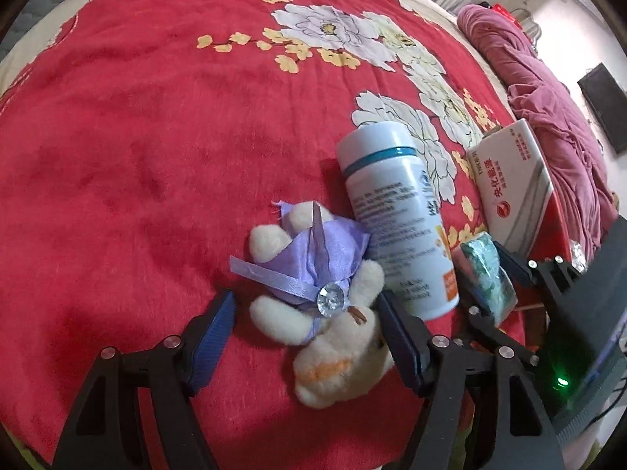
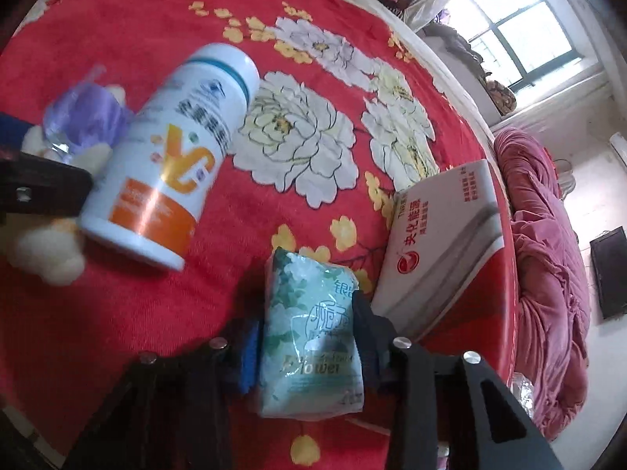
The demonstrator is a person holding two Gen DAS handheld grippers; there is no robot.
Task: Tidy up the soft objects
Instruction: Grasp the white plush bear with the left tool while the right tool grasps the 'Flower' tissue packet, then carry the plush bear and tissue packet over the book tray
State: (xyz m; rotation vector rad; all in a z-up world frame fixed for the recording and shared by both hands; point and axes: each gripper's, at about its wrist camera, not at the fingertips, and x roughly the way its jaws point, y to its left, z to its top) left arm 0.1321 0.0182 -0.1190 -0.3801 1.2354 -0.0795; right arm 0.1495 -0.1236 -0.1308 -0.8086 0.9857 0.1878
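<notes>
A cream plush toy (image 1: 333, 348) in a purple satin dress with a clear gem lies on the red flowered bedspread (image 1: 156, 149). My left gripper (image 1: 305, 301) straddles it, open: the left pad stands a little off the toy, the right pad is at its head. A green flower-print tissue pack (image 2: 309, 333) sits between the blue pads of my right gripper (image 2: 305, 313), which is shut on it. In the left wrist view the right gripper (image 1: 484, 270) and the tissue pack (image 1: 490, 274) are at the right. The plush toy (image 2: 82, 117) shows blurred at the left of the right wrist view.
A white bottle (image 1: 392, 215) with a teal band and orange label lies on its side between toy and pack, also the bottle (image 2: 176, 164). A white and red carton (image 2: 443, 235) lies right of the pack. A bunched pink blanket (image 2: 548, 274) runs along the bed's right edge.
</notes>
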